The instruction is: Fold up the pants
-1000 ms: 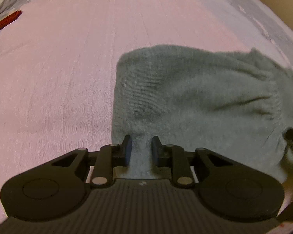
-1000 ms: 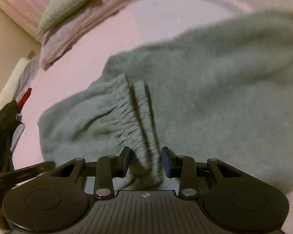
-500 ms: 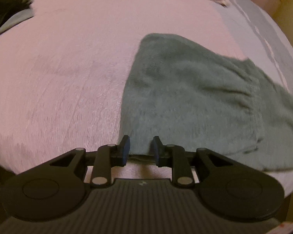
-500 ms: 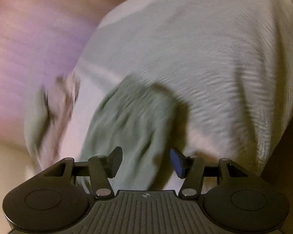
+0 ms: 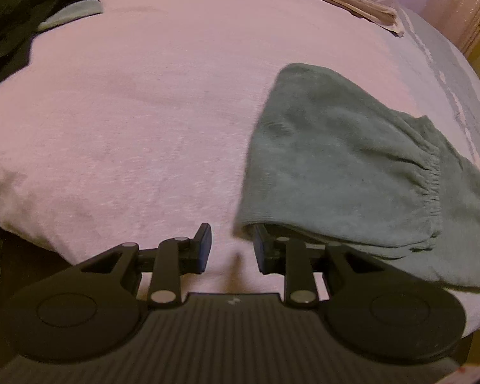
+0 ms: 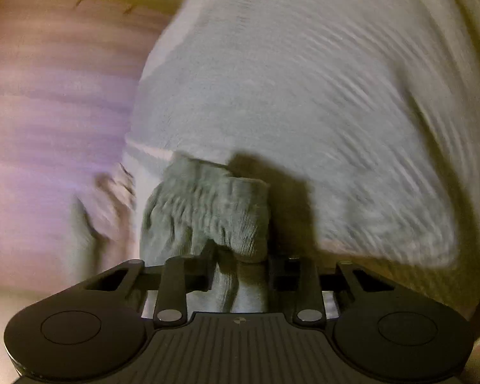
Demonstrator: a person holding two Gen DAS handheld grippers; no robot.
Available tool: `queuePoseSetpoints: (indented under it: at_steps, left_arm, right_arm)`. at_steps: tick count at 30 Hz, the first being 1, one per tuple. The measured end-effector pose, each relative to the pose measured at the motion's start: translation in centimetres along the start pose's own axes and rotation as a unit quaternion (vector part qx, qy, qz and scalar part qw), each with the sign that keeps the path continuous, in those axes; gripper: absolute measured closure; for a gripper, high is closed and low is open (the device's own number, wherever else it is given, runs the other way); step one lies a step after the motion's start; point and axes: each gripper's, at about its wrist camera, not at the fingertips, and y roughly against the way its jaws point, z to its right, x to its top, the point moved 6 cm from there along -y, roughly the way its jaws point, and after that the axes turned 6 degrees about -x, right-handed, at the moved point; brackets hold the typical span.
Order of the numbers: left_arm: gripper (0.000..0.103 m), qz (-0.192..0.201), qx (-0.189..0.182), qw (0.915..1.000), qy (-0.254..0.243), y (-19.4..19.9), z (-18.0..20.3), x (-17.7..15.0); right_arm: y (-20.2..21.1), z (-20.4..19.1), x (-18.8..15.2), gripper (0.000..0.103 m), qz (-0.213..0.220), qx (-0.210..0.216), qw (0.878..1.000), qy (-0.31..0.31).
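**Pants Partly Folded, Right Gripper Taking a New Hold**

The grey-green pants (image 5: 342,166) lay on the pink bedspread (image 5: 150,121), ahead and to the right of the left gripper (image 5: 232,248). Seen from that gripper, the cloth was doubled over: a rounded fold edge sat at the far end, and the gathered elastic waistband (image 5: 432,188) ran across the layers off to its right. The near corner of the stack reached the gripper's right finger and draped over its tip, but nothing lay in the gap between the jaws, which stood slightly apart and were opening, with only bedspread showing between them. The left gripper therefore held nothing.

The right gripper (image 6: 241,270) was in a different position. A bunched, ribbed part of the pants (image 6: 208,211) sat directly in front of it and ran down between its two fingers. Its jaws were closing on that cloth; the fabric filled the gap, though the blur made it hard to say whether the pads already pressed firmly. Beyond the bundle lay a pale grey cover (image 6: 320,96).

As a judgement, at least one fold looked done, since the layers lay stacked with the waistband on top. The stack was still broad and loose at its near edge, so a further fold and some squaring up seemed to remain. Dark clothing (image 5: 19,25) lay well away to the left gripper's far left.
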Motion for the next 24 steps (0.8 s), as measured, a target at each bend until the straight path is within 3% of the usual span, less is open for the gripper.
queuePoseSetpoints:
  at_steps: [1,2,5,8,10,12,13,14,15,16,20,22,23,24]
  left_arm:
    - [0.080,0.001,0.004,1.0000,0.004,0.1,-0.5,0.0]
    - [0.080,0.003,0.008,0.9999,0.009,0.2,-1.1,0.1]
    - [0.080,0.014,0.010,0.9994,0.029,0.8,-3.0,0.6]
    - [0.080,0.024,0.010,0.9984,0.051,1.5,-5.3,1.1]
    - [0.080,0.023,0.012,0.9977,0.063,1.6,-6.9,1.3]
    - [0.080,0.018,0.016,0.9970,0.074,1.8,-8.3,1.2]
    - [0.080,0.016,0.014,0.9970,0.075,1.8,-8.9,1.2]
    - [0.080,0.016,0.011,0.9972,0.072,1.9,-9.3,1.2]
    - [0.080,0.015,0.013,0.9976,0.066,1.9,-9.6,1.1]
    - [0.080,0.011,0.018,0.9981,0.059,1.5,-9.8,1.0]
    - [0.080,-0.009,0.009,0.9979,0.064,-0.1,-9.4,0.4]
    - [0.080,-0.015,0.001,0.9985,0.053,-1.0,-8.2,0.3]
    - [0.080,-0.018,-0.002,0.9989,0.044,-1.3,-7.4,0.3]
    - [0.080,-0.021,-0.005,0.9991,0.037,-1.7,-6.6,0.3]
  right_arm:
    - [0.8,-2.0,0.0,0.086,0.016,-0.030,0.998,0.044]
    - [1.7,-5.5,-0.6,0.087,0.041,-0.069,0.989,0.121]
    - [3.9,-15.1,-5.0,0.090,0.109,-0.073,0.944,0.303]
    - [4.1,-24.7,-14.2,0.090,0.123,-0.023,0.869,0.478]
    - [3.3,-27.6,-20.3,0.090,0.120,-0.002,0.825,0.553]
    - [1.3,-28.0,-25.2,0.090,0.115,-0.020,0.787,0.605]
    - [0.3,-27.3,-25.7,0.090,0.109,-0.033,0.790,0.603]
    - [0.1,-26.3,-24.7,0.090,0.102,-0.042,0.812,0.574]
    - [0.2,-25.1,-22.4,0.090,0.103,-0.043,0.840,0.531]
    - [0.6,-23.8,-20.4,0.090,0.114,-0.057,0.855,0.503]
    - [3.2,-16.9,-8.6,0.086,0.158,-0.062,0.898,0.406]
    - [3.6,-12.4,-3.3,0.074,0.138,-0.083,0.931,0.329]
    - [3.0,-9.4,-1.0,0.056,0.107,-0.113,0.948,0.278]
    - [2.7,-7.3,0.4,0.052,0.086,-0.139,0.960,0.229]
